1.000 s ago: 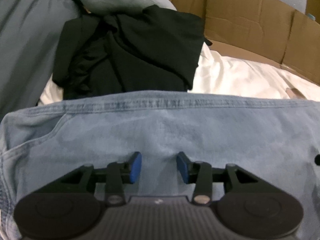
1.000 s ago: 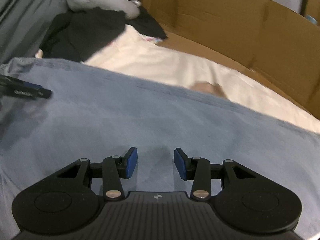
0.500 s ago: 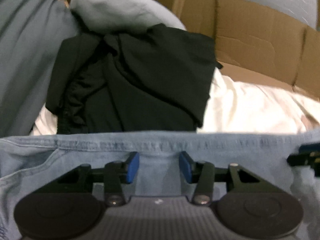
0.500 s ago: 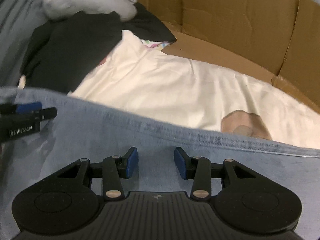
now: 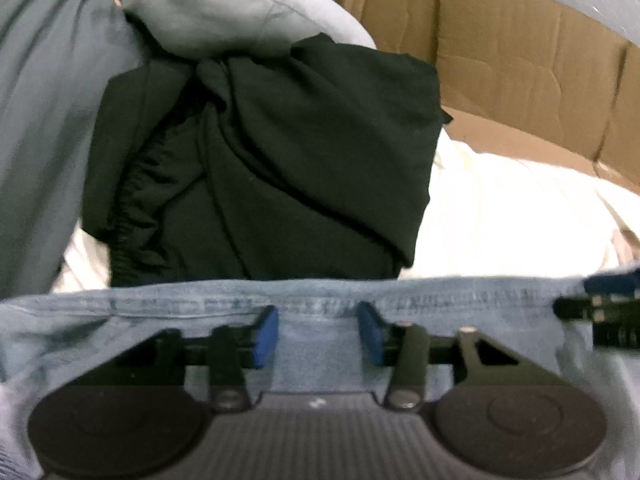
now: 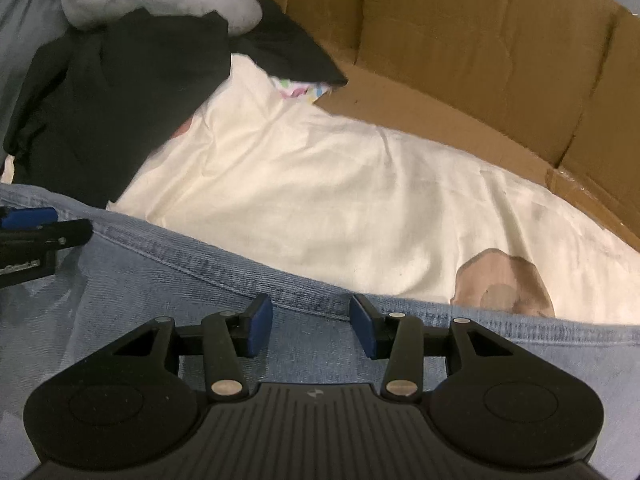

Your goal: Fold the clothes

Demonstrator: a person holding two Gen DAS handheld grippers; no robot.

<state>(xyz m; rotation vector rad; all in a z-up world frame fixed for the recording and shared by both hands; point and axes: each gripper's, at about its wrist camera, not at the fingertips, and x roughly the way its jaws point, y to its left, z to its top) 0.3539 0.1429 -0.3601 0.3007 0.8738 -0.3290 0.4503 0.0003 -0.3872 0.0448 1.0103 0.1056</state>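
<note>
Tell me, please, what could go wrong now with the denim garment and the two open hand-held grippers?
1. Both the left hand-held gripper and the right hand-held gripper are open over the hem of the denim garment; closing too shallowly may let the hem slip out.
2. The black garment lies just beyond the hem and could be caught too.
3. The cream sheet underneath might be pinched along.

Faded blue denim jeans [image 6: 160,280] with stitched hem; matt black cloth garment [image 5: 280,160]; smooth cream sheet [image 6: 340,200]; creased brown cardboard [image 6: 480,60] behind the sheet.
</note>
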